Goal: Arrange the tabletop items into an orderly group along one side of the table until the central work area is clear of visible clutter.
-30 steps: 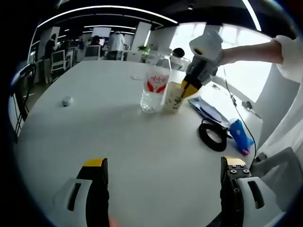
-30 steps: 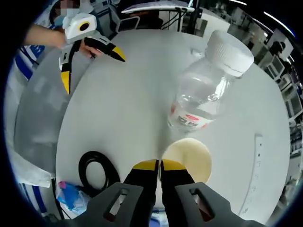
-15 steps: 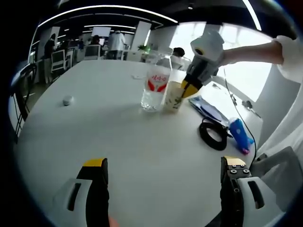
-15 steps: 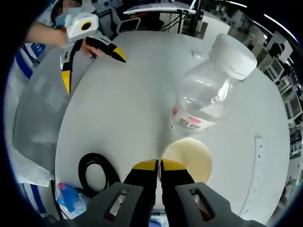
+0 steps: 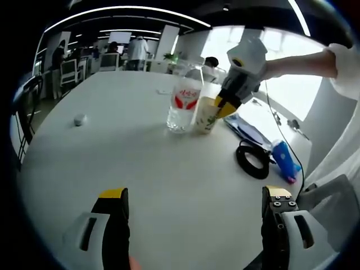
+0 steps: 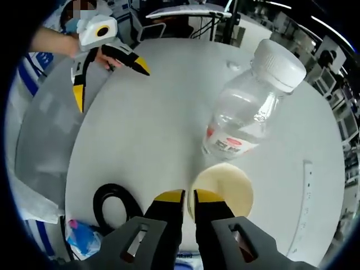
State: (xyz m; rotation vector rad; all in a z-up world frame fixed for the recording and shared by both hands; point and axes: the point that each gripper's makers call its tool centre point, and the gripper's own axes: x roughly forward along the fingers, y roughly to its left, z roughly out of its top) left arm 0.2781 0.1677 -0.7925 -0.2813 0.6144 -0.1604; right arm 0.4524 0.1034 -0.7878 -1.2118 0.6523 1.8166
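Clear plastic bottle (image 6: 251,110), cream cup (image 6: 221,190)

Upright bottle (image 5: 183,105) touching cup (image 5: 207,114)

left gripper (image 5: 194,205): jaws spread wide, rising from 6 o'clock
right gripper (image 6: 188,198): yellow tips nearly together, a slim gap between
right arm (image 5: 295,62): reaches in from 2 o'clock

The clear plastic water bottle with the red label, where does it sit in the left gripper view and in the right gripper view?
Left gripper view: clear plastic water bottle stands upper centre, left of the paper cup.
Right gripper view: bottle leans upper right, above the cup.
Shared landmark: black cable coil.
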